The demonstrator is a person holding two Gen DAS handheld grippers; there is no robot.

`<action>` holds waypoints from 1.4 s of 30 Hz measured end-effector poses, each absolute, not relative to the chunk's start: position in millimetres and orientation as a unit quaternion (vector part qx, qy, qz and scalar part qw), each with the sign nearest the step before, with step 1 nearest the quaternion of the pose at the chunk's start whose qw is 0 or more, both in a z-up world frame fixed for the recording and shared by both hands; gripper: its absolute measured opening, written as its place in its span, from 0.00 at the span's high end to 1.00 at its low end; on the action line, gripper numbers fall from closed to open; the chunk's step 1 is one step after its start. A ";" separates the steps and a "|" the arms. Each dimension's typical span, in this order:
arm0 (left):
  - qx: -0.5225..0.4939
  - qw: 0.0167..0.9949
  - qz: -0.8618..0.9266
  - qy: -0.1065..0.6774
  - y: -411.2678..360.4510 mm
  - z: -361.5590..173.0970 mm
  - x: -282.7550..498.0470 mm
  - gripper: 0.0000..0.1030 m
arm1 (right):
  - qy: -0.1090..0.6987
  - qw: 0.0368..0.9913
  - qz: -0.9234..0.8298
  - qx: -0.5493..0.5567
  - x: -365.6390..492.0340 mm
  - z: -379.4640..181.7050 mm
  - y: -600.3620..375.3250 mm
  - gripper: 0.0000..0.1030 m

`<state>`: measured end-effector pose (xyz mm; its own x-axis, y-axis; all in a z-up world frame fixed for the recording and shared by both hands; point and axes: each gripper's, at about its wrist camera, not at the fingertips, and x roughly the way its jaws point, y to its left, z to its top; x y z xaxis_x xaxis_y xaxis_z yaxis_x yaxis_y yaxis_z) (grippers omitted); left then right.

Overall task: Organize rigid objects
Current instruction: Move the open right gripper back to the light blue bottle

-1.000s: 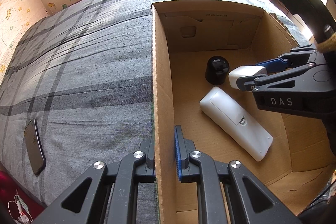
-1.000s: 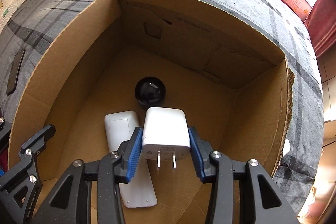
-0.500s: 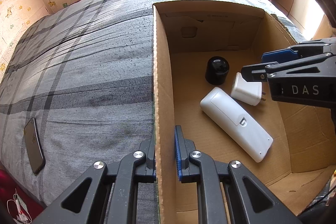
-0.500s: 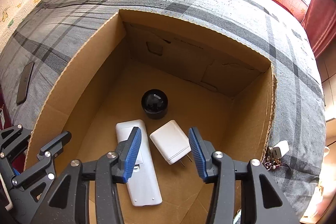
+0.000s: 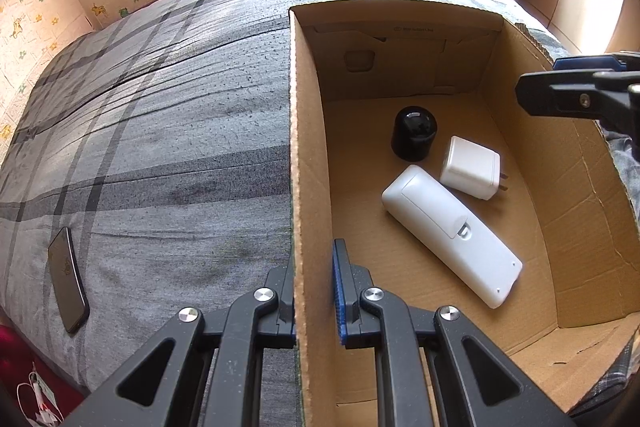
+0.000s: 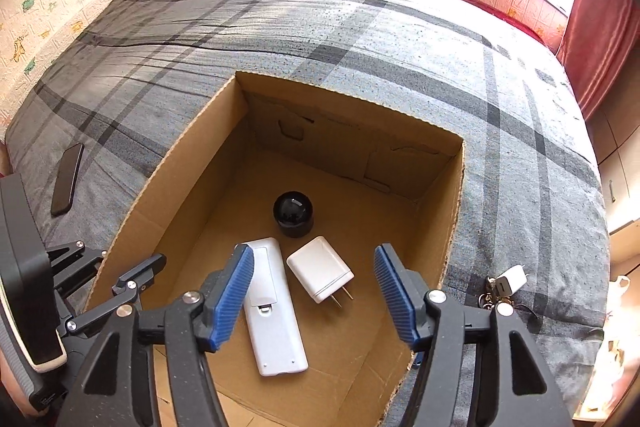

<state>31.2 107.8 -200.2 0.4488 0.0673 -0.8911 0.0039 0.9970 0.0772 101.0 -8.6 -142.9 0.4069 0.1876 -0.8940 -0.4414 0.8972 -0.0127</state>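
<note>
Brown cardboard made the big box (image 6: 192, 163) that sat on the bed (image 6: 360, 39) with its grey checked cover. On the box floor lay a white charger (image 6: 320, 269) with two metal prongs. It lay flat, low down between the two blue fingers (image 6: 394, 291) of the right gripper (image 6: 314, 293), but they did not touch it. Those fingers were spreading apart and held nothing.

Just beside the charger lay a long white remote (image 6: 272, 311), touching it or nearly so. A small black round thing (image 6: 293, 213) stood just behind both of them.

The left gripper (image 5: 314, 291) was clenched on the left wall of the box, with one finger outside and one inside. In the left view the right gripper (image 5: 580, 83) hung above the right side of the box.

Outside the box, a dark phone (image 5: 68, 287) lay on the bed, well apart from it. A small white plug with keys (image 6: 504, 287) lay on the bed close by the right wall.
</note>
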 end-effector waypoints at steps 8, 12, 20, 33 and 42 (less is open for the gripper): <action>0.038 0.850 0.018 0.526 106.7 -199.1 31.0 0.87 | 0.498 0.842 0.173 -0.114 89.9 -119.7 -35.2 0.20; 0.040 0.850 0.019 0.525 105.1 -198.7 31.2 0.87 | 0.492 0.849 0.162 -0.103 84.7 -111.9 -51.8 0.11; 0.035 0.852 0.019 0.522 105.8 -198.6 28.9 0.87 | 0.479 0.864 0.129 -0.082 77.5 -103.6 -87.6 0.00; 0.030 0.852 0.019 0.522 108.4 -198.4 29.4 0.87 | 0.490 0.868 0.057 -0.060 65.2 -113.2 -156.1 0.00; 0.029 0.852 0.019 0.522 108.7 -198.9 29.7 0.87 | 0.513 0.857 0.028 -0.042 55.8 -146.0 -181.1 0.00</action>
